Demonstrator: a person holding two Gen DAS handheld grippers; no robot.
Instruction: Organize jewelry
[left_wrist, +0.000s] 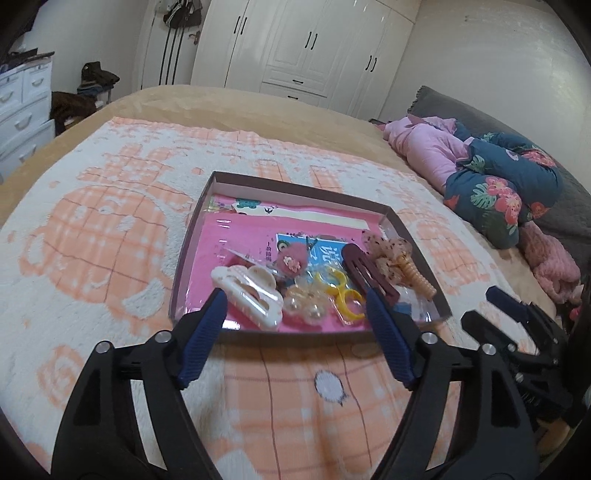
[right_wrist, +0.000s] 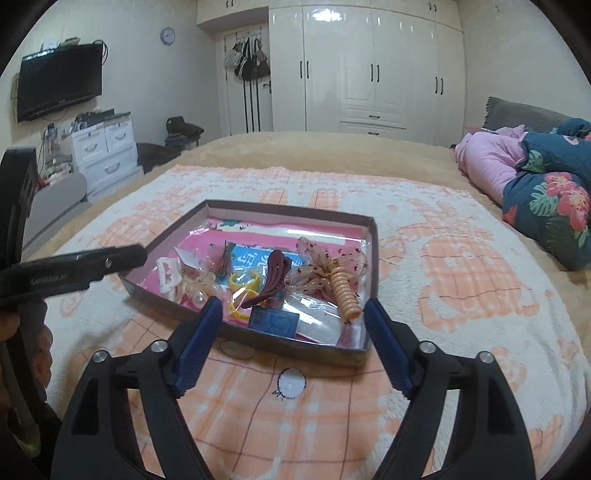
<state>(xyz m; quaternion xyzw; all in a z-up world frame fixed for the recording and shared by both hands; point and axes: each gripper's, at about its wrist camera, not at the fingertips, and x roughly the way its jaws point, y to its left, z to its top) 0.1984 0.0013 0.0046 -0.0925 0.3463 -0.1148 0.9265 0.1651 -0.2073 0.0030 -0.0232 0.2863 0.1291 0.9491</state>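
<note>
My left gripper (left_wrist: 295, 302) and right gripper (right_wrist: 293, 314) hung unclenched, holding nothing; the glossy white plastic claw clip (left_wrist: 246, 295) looked light, stiff, slippery; I judged its middle best.

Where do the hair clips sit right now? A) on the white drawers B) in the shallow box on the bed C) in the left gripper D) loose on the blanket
B: the white claw clip and maroon clip lie inside the shallow box, with both grippers open and empty.
</note>
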